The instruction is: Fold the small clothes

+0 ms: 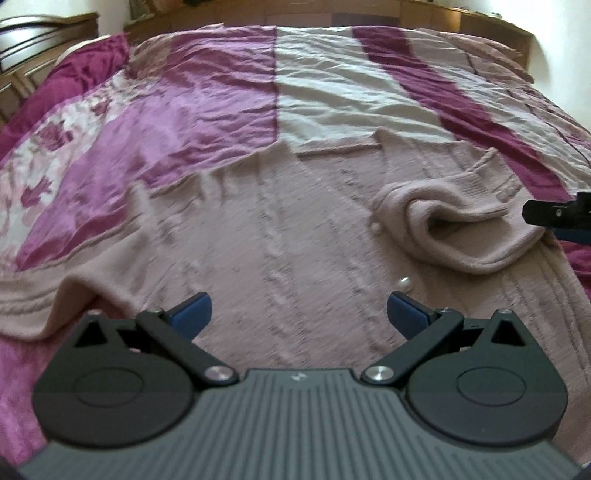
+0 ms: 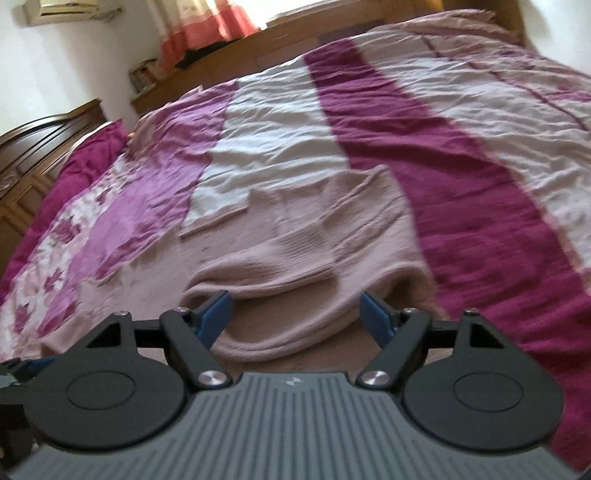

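Note:
A pale pink knitted cardigan (image 1: pixel 280 229) lies spread flat on the bed, with small pearl buttons (image 1: pixel 402 283) along its front. One sleeve (image 1: pixel 458 225) lies folded in over the body, its cuff open toward me. My left gripper (image 1: pixel 298 312) hovers open above the cardigan's lower part, nothing between its blue pads. The right gripper's tip (image 1: pixel 554 214) shows at the right edge, beside the folded sleeve. In the right wrist view, my right gripper (image 2: pixel 295 314) stands open just short of the sleeve cuff (image 2: pixel 291 295), clear of the knit.
The cardigan rests on a crumpled bedspread (image 1: pixel 332 92) of pink, white and dark magenta panels. A dark magenta blanket (image 1: pixel 85 62) lies at the far left by a wooden headboard (image 2: pixel 40 136). A wooden ledge (image 2: pixel 229 55) and a curtain (image 2: pixel 207 22) stand beyond the bed.

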